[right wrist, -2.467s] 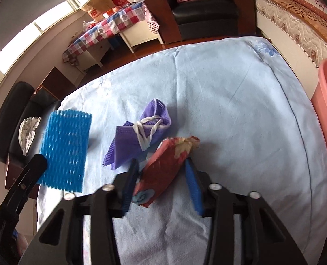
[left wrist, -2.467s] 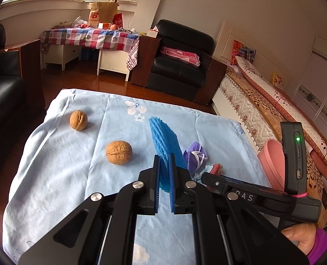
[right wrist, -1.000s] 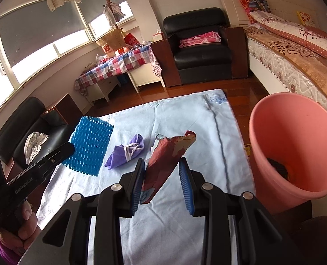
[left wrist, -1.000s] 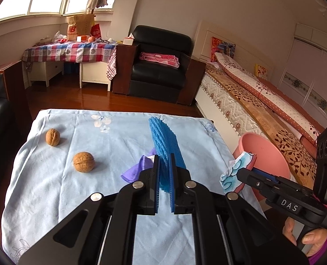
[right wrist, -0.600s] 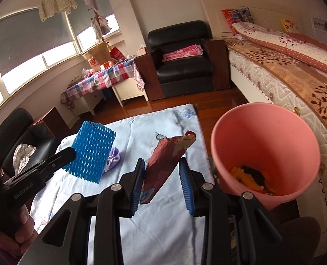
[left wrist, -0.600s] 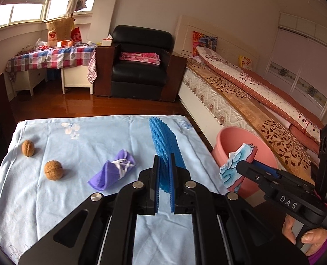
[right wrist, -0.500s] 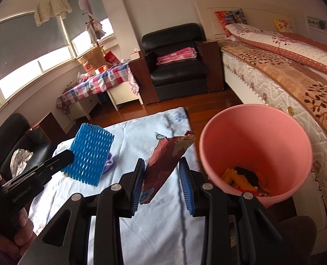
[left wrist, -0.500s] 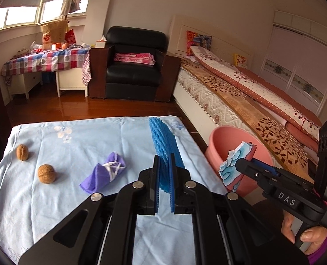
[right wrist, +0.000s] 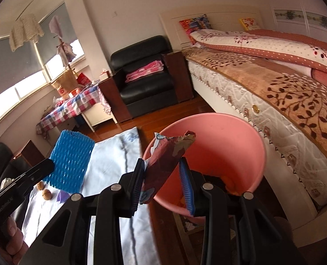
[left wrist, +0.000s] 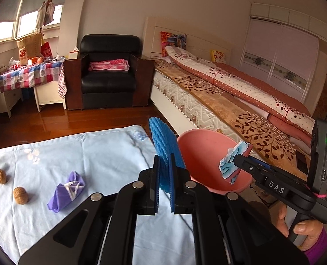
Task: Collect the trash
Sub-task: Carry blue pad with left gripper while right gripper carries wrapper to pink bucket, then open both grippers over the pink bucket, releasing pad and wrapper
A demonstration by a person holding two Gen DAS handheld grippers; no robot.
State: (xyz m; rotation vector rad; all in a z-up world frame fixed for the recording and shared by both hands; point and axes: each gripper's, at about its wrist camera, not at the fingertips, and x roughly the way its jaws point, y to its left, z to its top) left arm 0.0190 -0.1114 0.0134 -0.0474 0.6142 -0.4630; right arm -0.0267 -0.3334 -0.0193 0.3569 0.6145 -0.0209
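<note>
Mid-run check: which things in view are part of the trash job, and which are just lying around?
Job:
- blue foam net sleeve, in left gripper
- crumpled red printed wrapper, in right gripper
- pink plastic bin
- folded purple face mask, on the blue cloth

Lying about:
- two walnuts; whether they count as trash is unclear
- black armchair
- bed

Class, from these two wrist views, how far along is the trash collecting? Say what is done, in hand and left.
Done: the pink bin already holds some scraps. In hand: the left tool grips the blue foam net; the right tool holds a crumpled wrapper at the bin's rim, unreleased. Left: the purple mask and two walnuts on the cloth.
</note>
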